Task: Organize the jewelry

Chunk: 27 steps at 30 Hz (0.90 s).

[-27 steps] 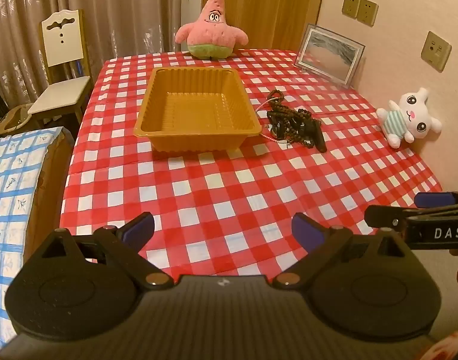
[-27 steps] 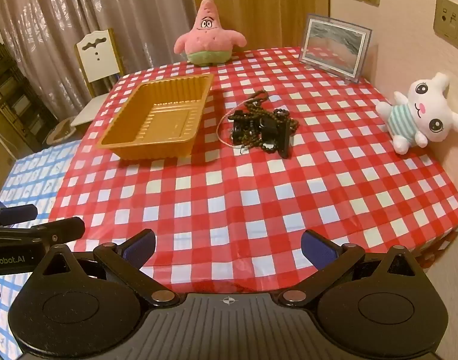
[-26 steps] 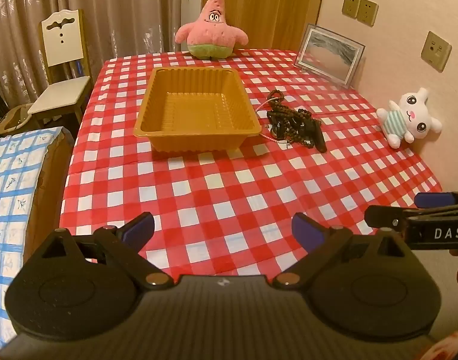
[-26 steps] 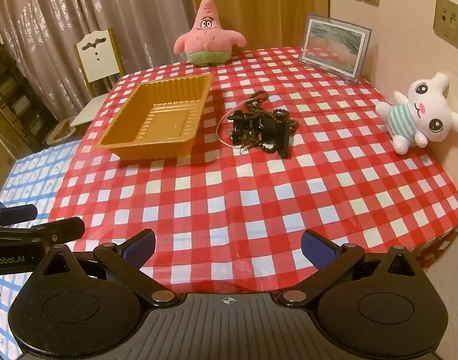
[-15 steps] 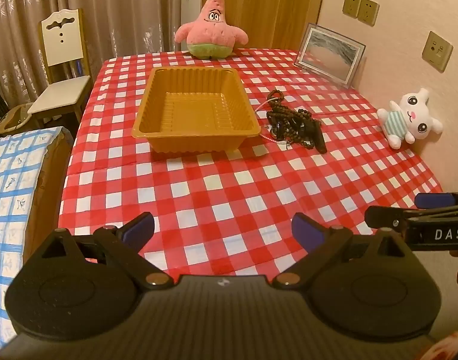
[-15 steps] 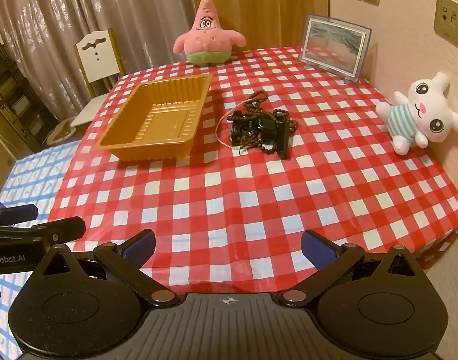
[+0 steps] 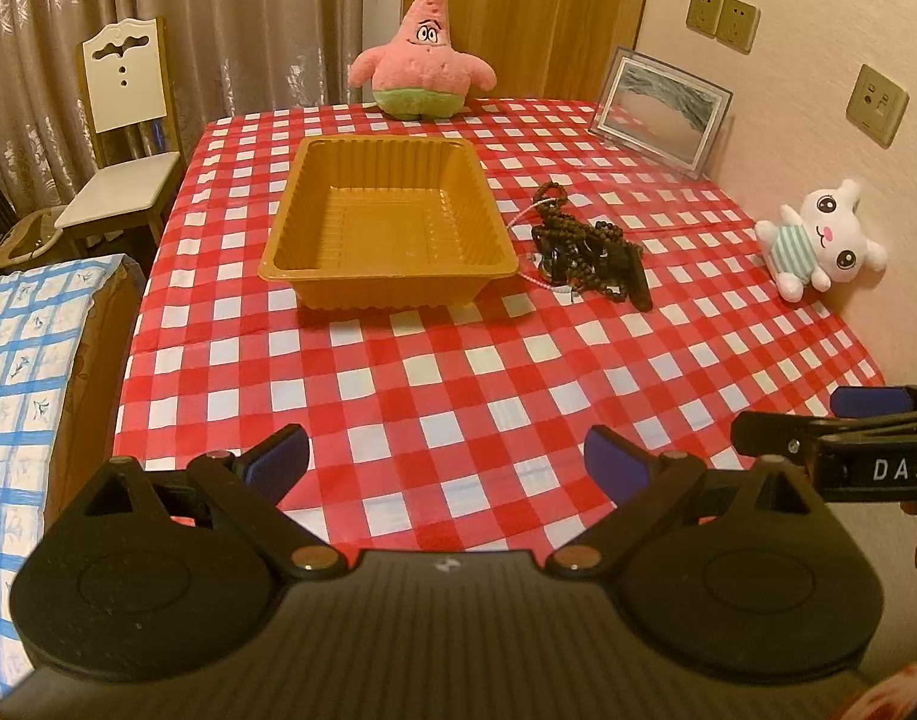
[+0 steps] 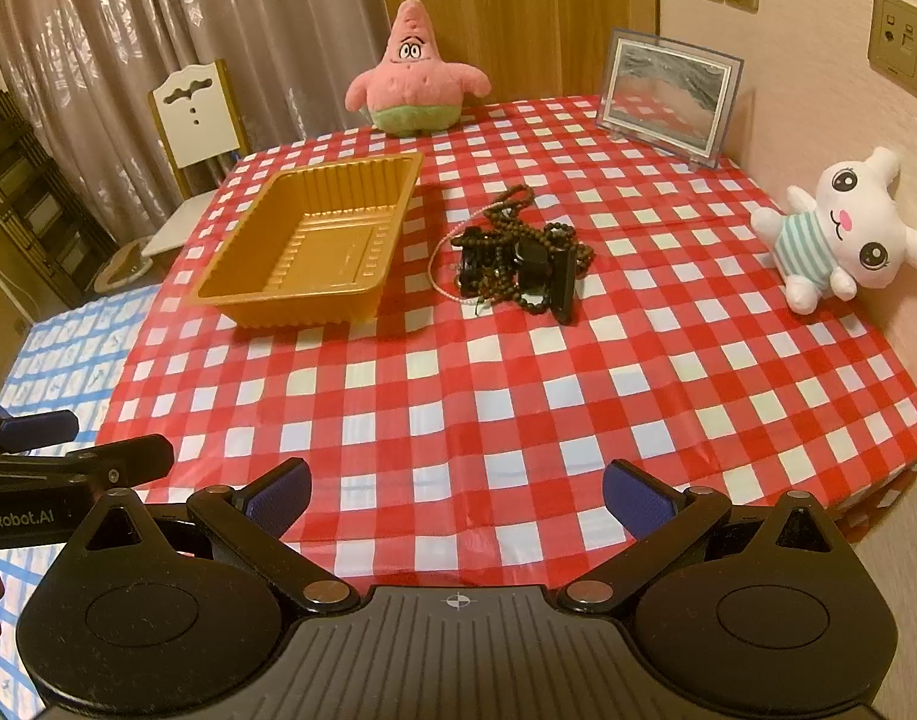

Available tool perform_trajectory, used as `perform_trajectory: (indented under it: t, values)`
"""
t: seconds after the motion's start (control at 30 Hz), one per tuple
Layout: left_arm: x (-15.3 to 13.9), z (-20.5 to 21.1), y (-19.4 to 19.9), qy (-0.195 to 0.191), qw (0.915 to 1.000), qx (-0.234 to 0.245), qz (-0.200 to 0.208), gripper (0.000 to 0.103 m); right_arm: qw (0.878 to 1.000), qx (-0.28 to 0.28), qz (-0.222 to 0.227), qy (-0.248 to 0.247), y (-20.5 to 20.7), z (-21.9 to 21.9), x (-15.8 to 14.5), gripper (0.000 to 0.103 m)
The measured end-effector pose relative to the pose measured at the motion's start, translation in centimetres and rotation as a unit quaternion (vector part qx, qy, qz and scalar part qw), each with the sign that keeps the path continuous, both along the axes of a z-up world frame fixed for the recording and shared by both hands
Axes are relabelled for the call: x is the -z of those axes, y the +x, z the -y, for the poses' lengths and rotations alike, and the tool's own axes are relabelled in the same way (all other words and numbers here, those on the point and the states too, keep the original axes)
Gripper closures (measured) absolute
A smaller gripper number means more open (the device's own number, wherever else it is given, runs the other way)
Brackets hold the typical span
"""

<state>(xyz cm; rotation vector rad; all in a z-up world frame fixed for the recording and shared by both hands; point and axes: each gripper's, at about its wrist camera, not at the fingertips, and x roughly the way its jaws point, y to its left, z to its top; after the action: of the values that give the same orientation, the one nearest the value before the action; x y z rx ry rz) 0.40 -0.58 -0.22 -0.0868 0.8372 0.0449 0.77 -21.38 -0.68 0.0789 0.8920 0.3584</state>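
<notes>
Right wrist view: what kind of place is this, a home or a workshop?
Most likely a room in a home. A red-and-white checked tablecloth covers the table, a pink star-shaped plush toy and a framed picture stand on it, and a white wooden chair waits before long curtains.

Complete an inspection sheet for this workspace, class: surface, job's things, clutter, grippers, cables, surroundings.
Surface: table in red-and-white checked cloth.
Job's things: empty orange tray; tangled jewelry pile beside it, on the cloth.
Clutter: pink star plush, white bunny plush, picture frame.
Grippers: left hand-held gripper and right hand-held gripper open, holding nothing, at the near edge.
Cables: nothing seen.
Surroundings: chair, curtains, wall sockets.
</notes>
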Motion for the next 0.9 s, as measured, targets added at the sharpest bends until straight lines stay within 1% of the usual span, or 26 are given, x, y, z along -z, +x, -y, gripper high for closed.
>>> perform_trajectory:
  t: [0.1, 0.9]
  values:
    - [-0.02, -0.01, 0.0, 0.0, 1.0, 0.0, 0.0, 0.005, 1.0, 0.0, 0.0, 0.0, 0.29, 0.33, -0.47, 0.0]
    - [-0.01, 0.11, 0.12, -0.001, 1.0, 0.0, -0.001, 0.005, 1.0, 0.0, 0.0, 0.001, 0.67, 0.32, -0.43, 0.0]
